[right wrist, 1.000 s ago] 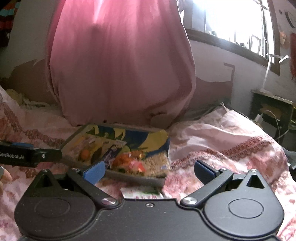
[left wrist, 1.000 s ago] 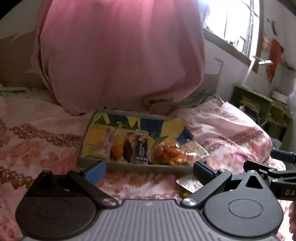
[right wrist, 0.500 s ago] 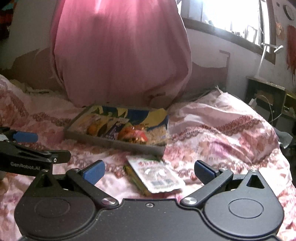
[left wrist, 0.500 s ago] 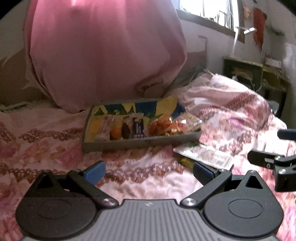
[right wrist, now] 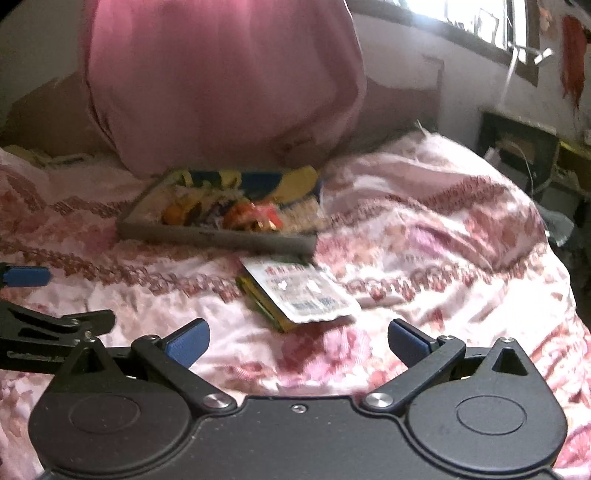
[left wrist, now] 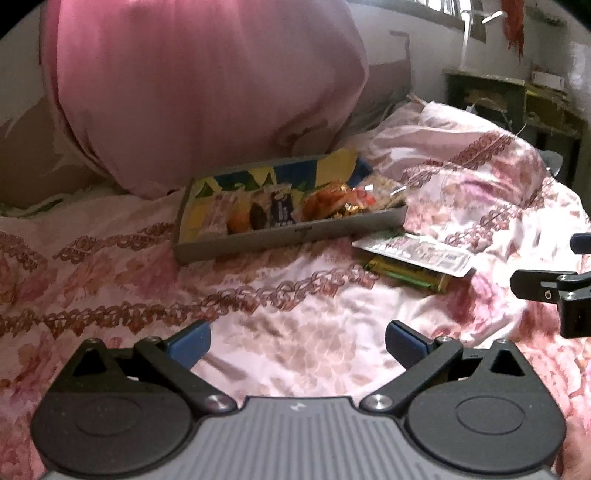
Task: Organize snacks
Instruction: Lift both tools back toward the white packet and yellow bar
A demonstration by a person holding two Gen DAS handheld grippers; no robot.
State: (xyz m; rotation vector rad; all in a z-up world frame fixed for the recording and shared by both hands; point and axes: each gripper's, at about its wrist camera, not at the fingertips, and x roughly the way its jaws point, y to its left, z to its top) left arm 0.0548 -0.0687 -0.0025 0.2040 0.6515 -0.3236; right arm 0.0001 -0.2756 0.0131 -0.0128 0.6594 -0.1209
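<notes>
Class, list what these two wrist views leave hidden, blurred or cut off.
- Yellow-green packet: mostly covered by the white packet, both views.
- Snacks in the tray: labels blurred, too small.
- Right hand-held gripper: cut off by the left view's edge.

Daylight pours in from the window (right wrist: 476, 22) at upper right and blows it out to white, the rest of the room stays dim and pinkish, both fisheye views bend hard with black corners, and the snack tray (right wrist: 218, 236) is smeared with motion blur.
</notes>
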